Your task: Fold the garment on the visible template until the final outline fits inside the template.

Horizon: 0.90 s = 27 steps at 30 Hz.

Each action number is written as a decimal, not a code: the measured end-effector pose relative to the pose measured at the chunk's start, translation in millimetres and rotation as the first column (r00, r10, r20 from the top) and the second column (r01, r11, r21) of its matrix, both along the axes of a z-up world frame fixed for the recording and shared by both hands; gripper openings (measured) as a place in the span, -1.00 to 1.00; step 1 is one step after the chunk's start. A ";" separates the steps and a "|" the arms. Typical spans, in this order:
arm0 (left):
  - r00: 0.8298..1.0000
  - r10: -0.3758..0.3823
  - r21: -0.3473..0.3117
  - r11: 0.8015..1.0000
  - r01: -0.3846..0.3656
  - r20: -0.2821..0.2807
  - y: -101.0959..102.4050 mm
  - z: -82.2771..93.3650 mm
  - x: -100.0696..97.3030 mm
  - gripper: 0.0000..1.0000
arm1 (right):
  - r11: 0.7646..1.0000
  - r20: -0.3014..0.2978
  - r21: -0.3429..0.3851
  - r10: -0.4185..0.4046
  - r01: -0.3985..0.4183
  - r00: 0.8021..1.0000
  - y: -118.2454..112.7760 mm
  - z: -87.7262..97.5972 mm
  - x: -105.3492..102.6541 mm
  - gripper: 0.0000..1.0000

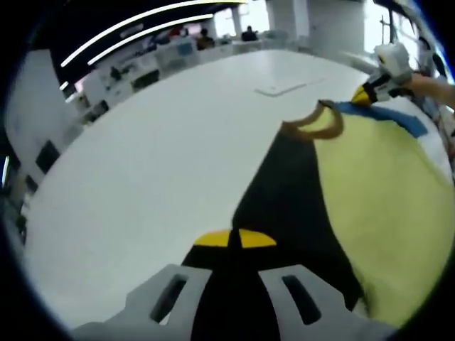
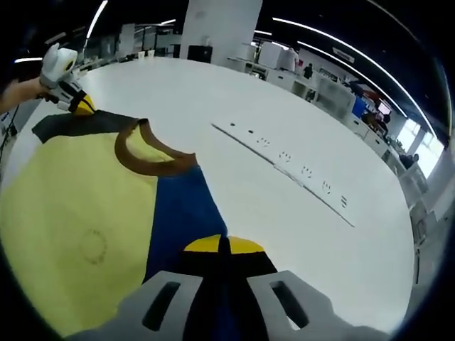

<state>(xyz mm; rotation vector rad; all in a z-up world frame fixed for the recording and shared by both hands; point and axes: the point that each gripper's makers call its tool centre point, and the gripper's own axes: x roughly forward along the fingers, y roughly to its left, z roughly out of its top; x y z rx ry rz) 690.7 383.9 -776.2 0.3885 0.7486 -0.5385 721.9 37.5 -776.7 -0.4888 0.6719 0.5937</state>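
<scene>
A T-shirt lies spread on the white table (image 1: 156, 156), with a yellow body (image 1: 384, 185), a brown collar (image 1: 316, 124), one black sleeve (image 1: 284, 192) and one blue sleeve (image 2: 181, 209). My left gripper (image 1: 234, 239) is shut on the black sleeve's edge, yellow tips pressed together. My right gripper (image 2: 223, 245) is shut on the blue sleeve. Each gripper also appears at the far side of the other's view: the right gripper (image 1: 371, 92) and the left gripper (image 2: 77, 104), each held by a person's hand. A faint template outline (image 1: 281, 90) is marked on the table beyond the collar.
A long strip with small printed marks (image 2: 291, 160) runs across the table (image 2: 334, 234) to the right of the shirt. Desks, shelves and monitors (image 1: 128, 74) stand beyond the table's far edge. A white pillar (image 2: 220, 32) rises at the back.
</scene>
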 end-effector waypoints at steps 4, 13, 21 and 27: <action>1.000 0.001 -0.008 1.000 -0.001 0.005 1.8 0.4 0.3 -1.00 | 1.000 0.001 0.009 -0.010 0.010 1.000 0.6 0.6 -2.4 -0.96; 1.000 -0.013 0.017 1.000 0.012 0.027 3.8 -0.2 4.5 -0.85 | 1.000 0.009 0.011 -0.019 0.019 1.000 -0.9 2.5 1.0 -0.74; 1.000 -0.012 -0.007 1.000 0.012 0.028 3.8 9.2 -1.4 -0.75 | 0.999 0.009 0.039 -0.014 0.013 1.000 4.0 9.7 -1.9 -0.56; 0.999 -0.025 -0.033 0.999 0.025 0.023 -2.5 18.0 -8.9 -0.65 | 0.999 -0.011 0.040 0.010 -0.010 1.000 11.9 9.8 -11.8 -0.40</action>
